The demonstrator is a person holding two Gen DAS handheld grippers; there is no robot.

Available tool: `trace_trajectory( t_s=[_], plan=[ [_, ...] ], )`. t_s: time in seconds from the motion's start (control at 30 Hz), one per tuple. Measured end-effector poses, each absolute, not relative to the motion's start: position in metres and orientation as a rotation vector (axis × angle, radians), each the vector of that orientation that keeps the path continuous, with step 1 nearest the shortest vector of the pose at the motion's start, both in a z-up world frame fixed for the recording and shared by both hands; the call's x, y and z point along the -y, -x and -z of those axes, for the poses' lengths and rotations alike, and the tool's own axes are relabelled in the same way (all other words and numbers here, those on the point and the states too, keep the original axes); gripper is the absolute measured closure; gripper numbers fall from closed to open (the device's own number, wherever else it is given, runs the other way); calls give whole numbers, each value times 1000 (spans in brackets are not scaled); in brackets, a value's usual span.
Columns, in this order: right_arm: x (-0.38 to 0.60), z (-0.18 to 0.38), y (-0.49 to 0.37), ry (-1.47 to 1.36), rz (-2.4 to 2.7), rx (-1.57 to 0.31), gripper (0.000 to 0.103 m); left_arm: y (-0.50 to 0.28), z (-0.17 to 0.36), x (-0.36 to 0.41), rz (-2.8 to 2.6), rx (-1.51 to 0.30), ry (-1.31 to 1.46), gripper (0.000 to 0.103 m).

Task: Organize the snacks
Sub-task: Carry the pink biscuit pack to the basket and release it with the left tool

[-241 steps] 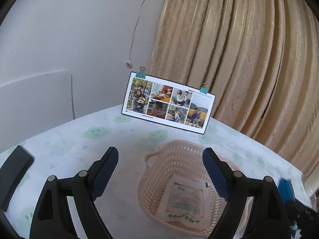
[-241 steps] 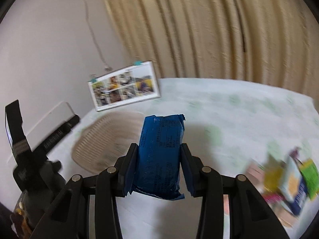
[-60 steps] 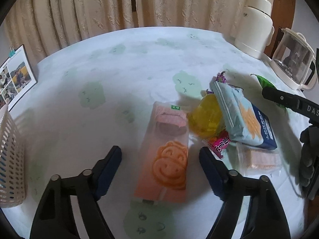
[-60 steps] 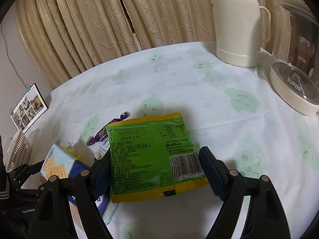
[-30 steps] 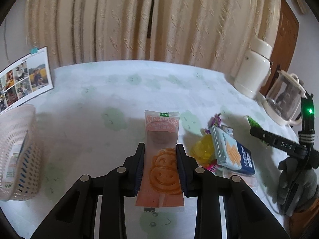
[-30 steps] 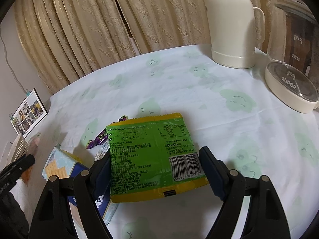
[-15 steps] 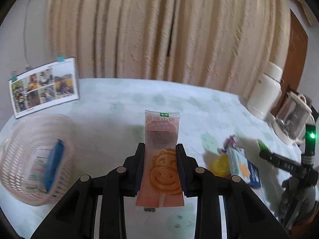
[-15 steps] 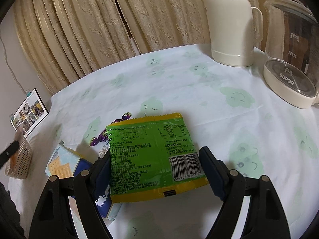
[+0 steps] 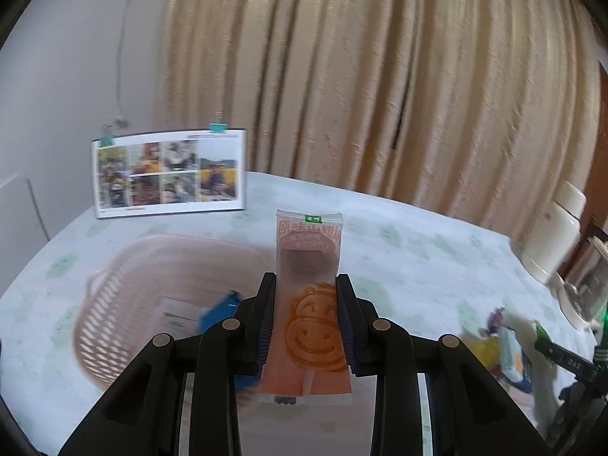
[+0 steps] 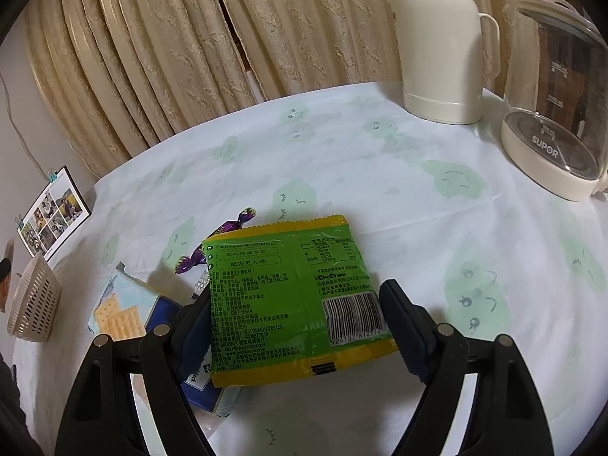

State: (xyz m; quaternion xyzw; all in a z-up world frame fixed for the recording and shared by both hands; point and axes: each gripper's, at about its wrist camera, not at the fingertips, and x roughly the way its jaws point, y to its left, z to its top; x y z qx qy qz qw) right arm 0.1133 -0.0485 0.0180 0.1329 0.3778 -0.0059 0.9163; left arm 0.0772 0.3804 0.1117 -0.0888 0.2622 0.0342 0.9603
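My left gripper [image 9: 306,296] is shut on a pink snack packet [image 9: 308,243] printed with an orange smiling face, held upright above the table. Just ahead and to the left stands the beige slotted basket [image 9: 114,304], with a blue packet [image 9: 218,309] and a white packet [image 9: 176,309] inside. My right gripper [image 10: 298,326] is shut on a green and yellow packet [image 10: 281,285], held flat above the tablecloth with its barcode side up. Under it lie a cracker packet [image 10: 121,311] and a purple wrapped candy [image 10: 224,235]. The basket [image 10: 34,304] shows at the far left of the right wrist view.
A clipped photo card [image 9: 169,173] stands behind the basket, with curtains beyond. A cream thermos [image 10: 442,49] and a glass kettle [image 10: 558,106] stand at the table's far right. Loose snacks [image 9: 509,353] lie to the right in the left wrist view, blurred.
My left gripper has swung left with the pink packet, so the basket now lies close ahead. The right gripper has stayed almost still, holding the green packet.
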Motion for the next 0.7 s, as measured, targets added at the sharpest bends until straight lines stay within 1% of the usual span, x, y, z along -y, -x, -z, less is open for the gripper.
trace_trajectory(
  t_s=[0.3, 0.33, 0.4, 0.47, 0.5, 0.53, 0.7],
  plan=[
    [46, -17, -113, -273, 24, -778, 23, -75, -99, -427, -201, -539, 230, 70],
    [45, -17, -113, -272, 25, -779, 23, -74, -97, -431, -216, -538, 237, 66],
    [45, -17, -113, -272, 26, -779, 23, -73, -95, -437, -235, -539, 254, 61],
    [44, -17, -113, -269, 24, -779, 23, -73, -93, -442, -246, -542, 274, 51],
    [43, -17, -113, -268, 23, -780, 23, -72, -92, -443, -247, -541, 282, 41],
    [43, -17, -114, -267, 22, -779, 23, -71, -92, -445, -249, -536, 291, 39],
    [39, -18, -115, -270, 18, -777, 23, -68, -92, -450, -265, -525, 295, 37]
  ],
)
